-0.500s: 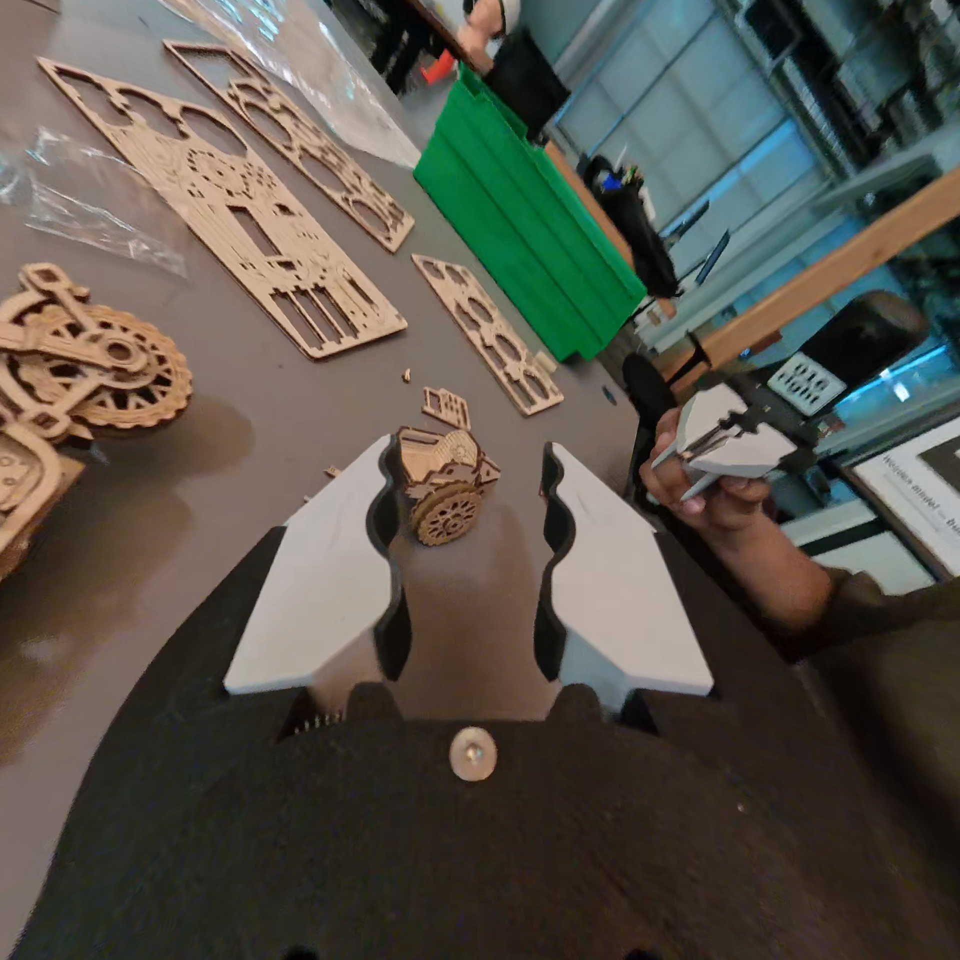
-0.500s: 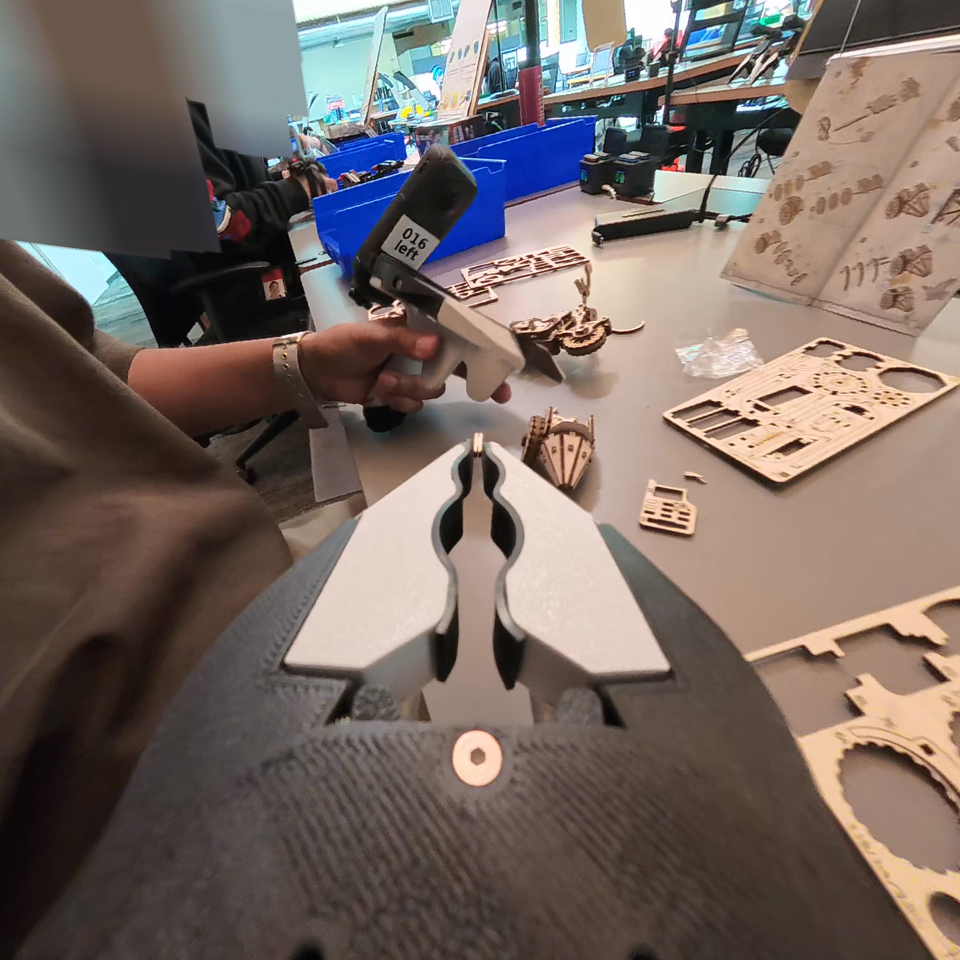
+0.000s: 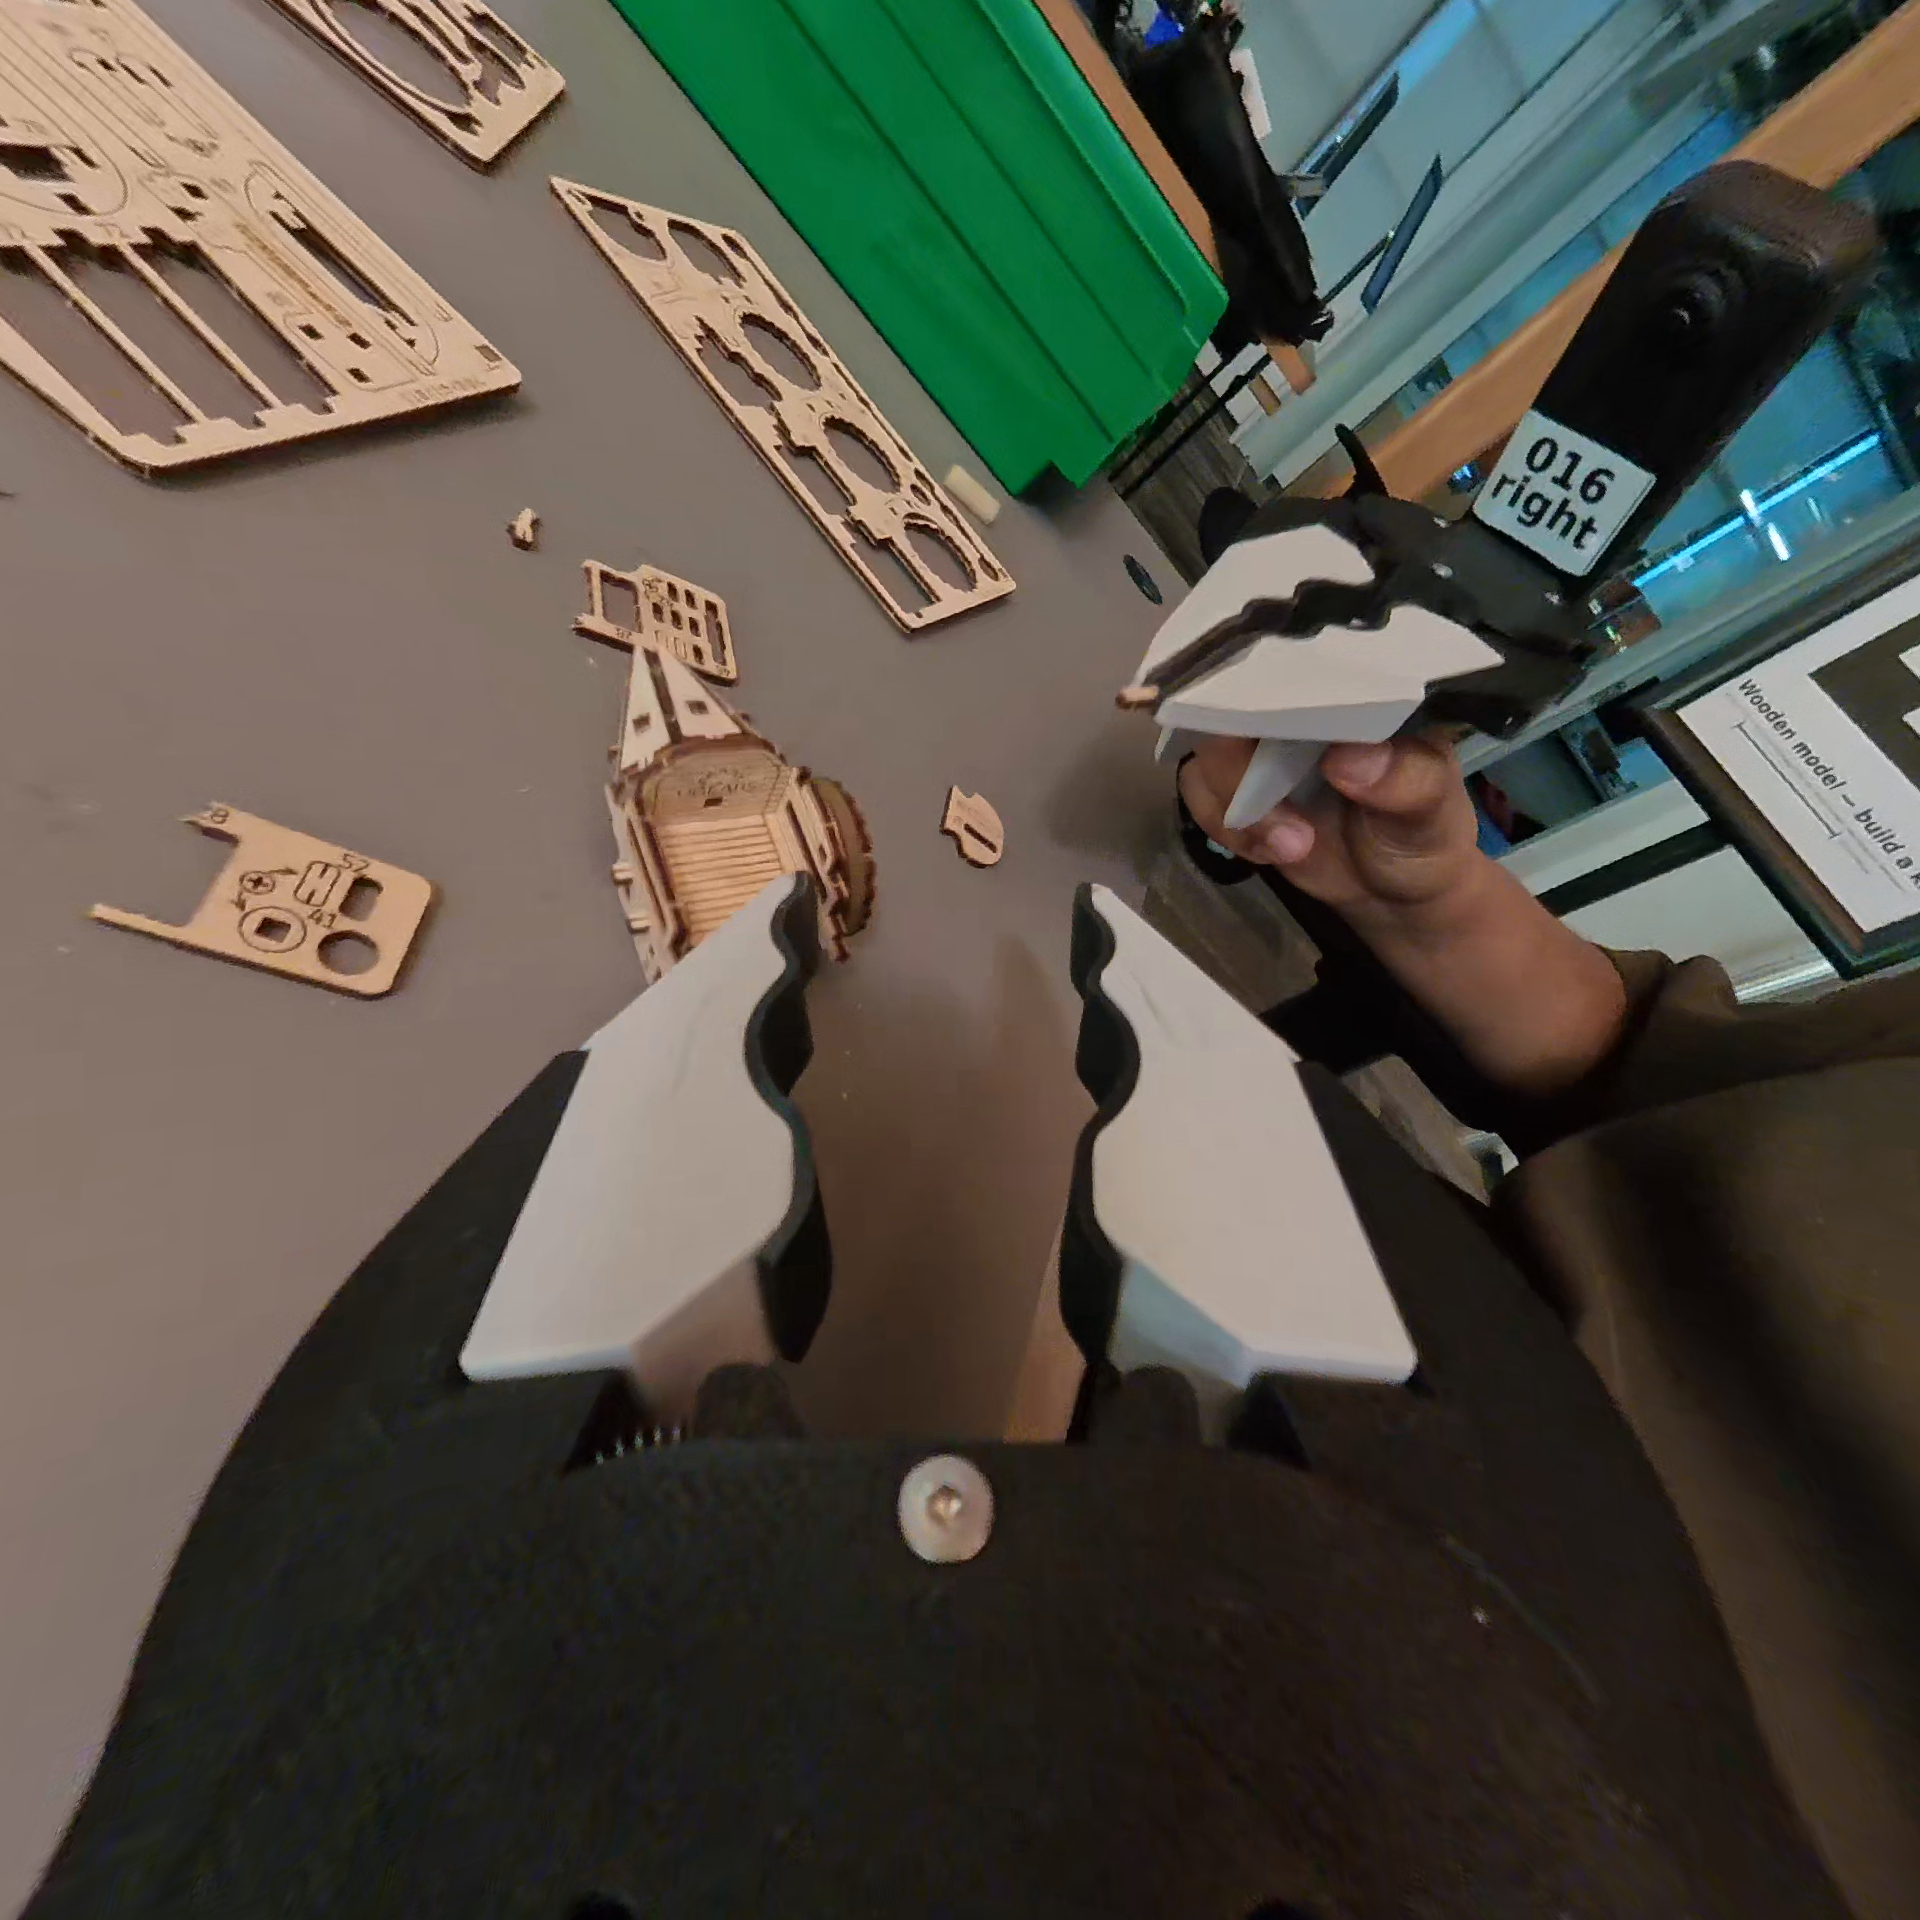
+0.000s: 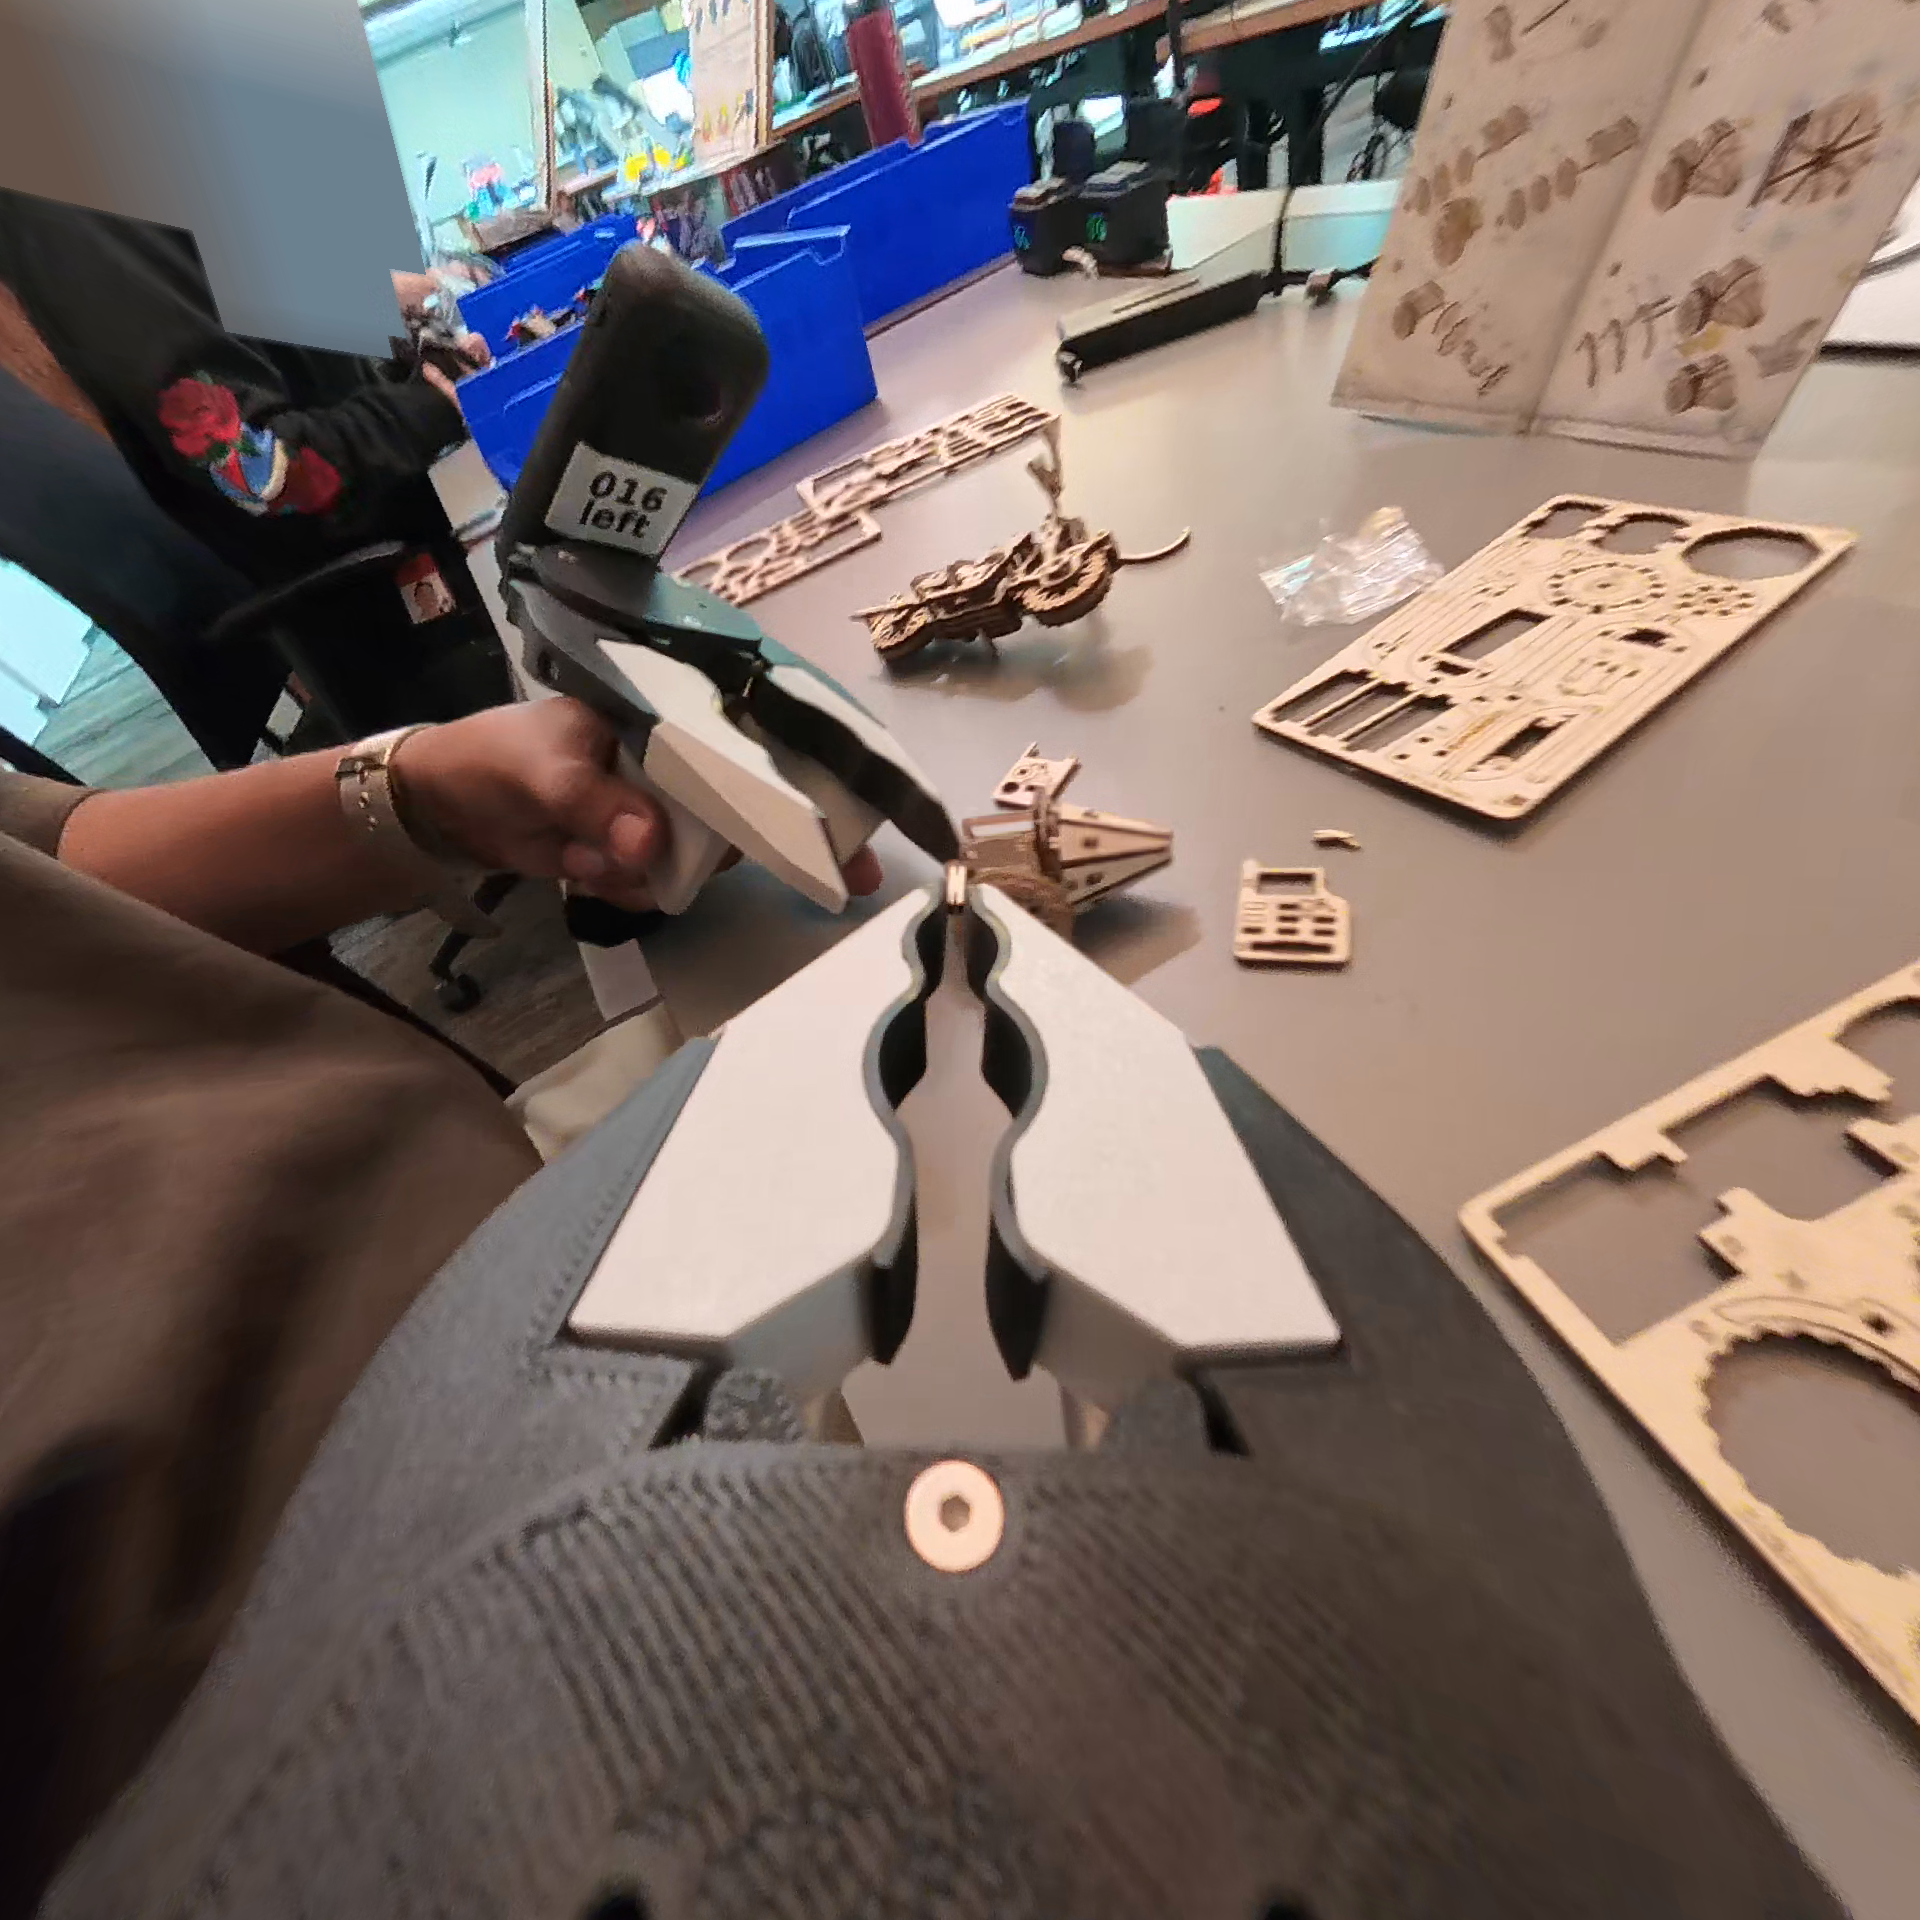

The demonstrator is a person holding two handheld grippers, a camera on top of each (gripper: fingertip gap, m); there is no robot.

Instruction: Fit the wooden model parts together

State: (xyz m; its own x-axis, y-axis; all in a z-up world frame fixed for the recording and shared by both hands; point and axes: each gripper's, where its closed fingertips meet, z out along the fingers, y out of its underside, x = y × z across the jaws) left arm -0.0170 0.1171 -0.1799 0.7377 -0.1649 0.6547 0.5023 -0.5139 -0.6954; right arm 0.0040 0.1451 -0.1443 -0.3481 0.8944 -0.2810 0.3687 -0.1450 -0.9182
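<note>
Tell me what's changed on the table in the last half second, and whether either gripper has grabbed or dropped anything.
The left gripper has moved in closer to the small wooden subassembly, which now sits just beyond its left fingertip; it remains open and empty. The right gripper has come closer to that model too, staying shut on a small wooden piece. Nothing was grabbed or released. The subassembly, the cut-out sheets and the finished wooden motorcycle lie unmoved.
</note>
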